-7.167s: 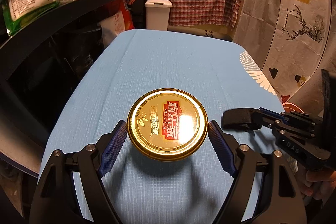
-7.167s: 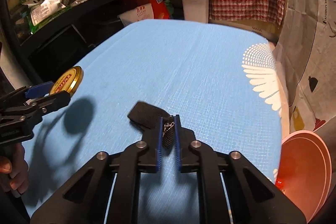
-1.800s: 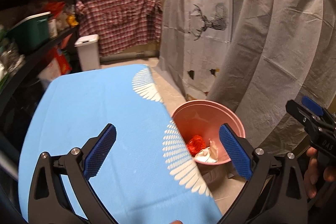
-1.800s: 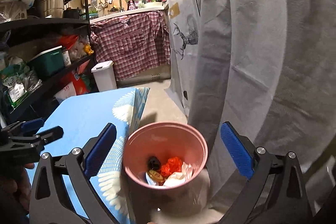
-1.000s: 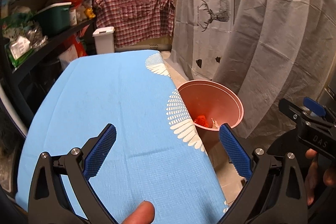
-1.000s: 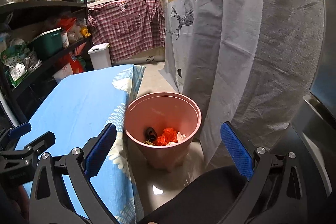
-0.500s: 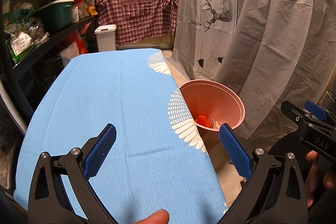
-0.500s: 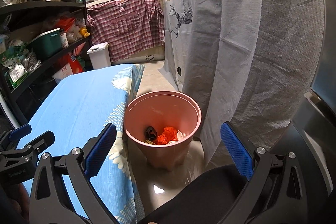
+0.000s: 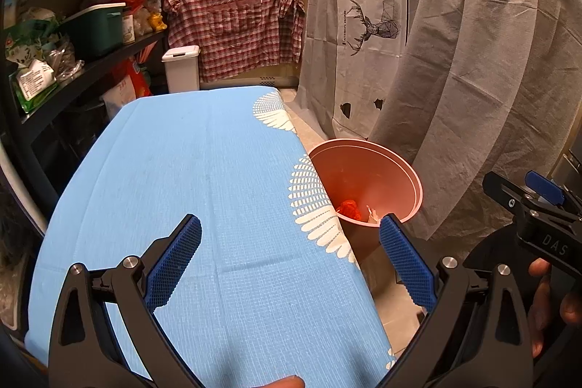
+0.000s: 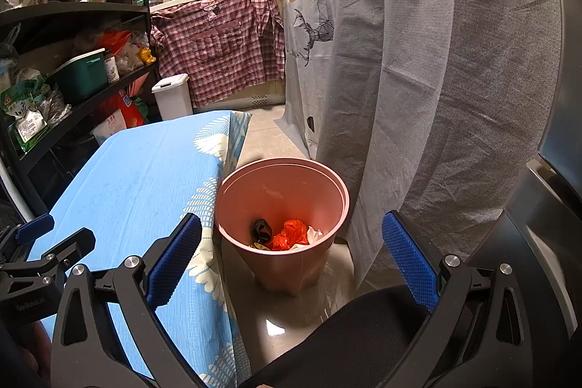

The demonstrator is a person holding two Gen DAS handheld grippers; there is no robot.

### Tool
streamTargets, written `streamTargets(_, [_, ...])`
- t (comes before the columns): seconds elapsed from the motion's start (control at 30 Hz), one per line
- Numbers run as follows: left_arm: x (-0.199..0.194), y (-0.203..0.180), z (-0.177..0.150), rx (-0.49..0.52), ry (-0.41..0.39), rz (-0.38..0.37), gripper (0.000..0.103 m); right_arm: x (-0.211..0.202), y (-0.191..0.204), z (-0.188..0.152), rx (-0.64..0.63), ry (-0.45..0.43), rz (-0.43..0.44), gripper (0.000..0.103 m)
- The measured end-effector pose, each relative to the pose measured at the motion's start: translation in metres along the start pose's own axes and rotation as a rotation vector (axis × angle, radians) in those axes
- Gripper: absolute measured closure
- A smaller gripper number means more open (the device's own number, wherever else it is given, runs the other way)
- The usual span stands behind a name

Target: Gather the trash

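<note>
A pink bin [image 10: 283, 206] stands on the floor beside the right edge of the blue-clothed table [image 10: 145, 184]. Inside it lie an orange plastic scrap [image 10: 289, 235], a black item [image 10: 262, 230] and white paper [image 10: 314, 235]. The bin also shows in the left wrist view [image 9: 367, 177]. My left gripper [image 9: 289, 260] is open and empty above the table's near right part. My right gripper [image 10: 291, 264] is open and empty, held back from and above the bin. The right gripper also shows in the left wrist view [image 9: 527, 202].
The table [image 9: 203, 170] carries a blue cloth with white feather prints. Black shelves [image 9: 72, 35] with packets and a green box line the left. A white lidded bin [image 9: 181, 68] and a plaid shirt [image 9: 236, 20] are at the back. Grey sheets [image 10: 418, 79] hang at the right.
Since about seven seconds ago the gold lid and the black item have left my grippers, and both grippers have opened. In the last second both views have hardly moved.
</note>
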State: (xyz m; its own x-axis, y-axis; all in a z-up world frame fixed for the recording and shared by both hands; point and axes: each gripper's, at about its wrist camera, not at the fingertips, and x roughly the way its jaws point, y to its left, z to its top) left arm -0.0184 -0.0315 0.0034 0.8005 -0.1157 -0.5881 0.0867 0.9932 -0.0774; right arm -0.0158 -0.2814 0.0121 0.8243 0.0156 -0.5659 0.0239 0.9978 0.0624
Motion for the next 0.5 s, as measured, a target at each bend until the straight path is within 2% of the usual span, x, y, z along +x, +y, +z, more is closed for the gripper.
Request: streamTargets(0.5, [-0.0004,-0.0012,-0.0027,0.012,-0.011,-0.014,0.008,0.0002,-0.0002,0.0,0.0,0.0,0.0,0.005])
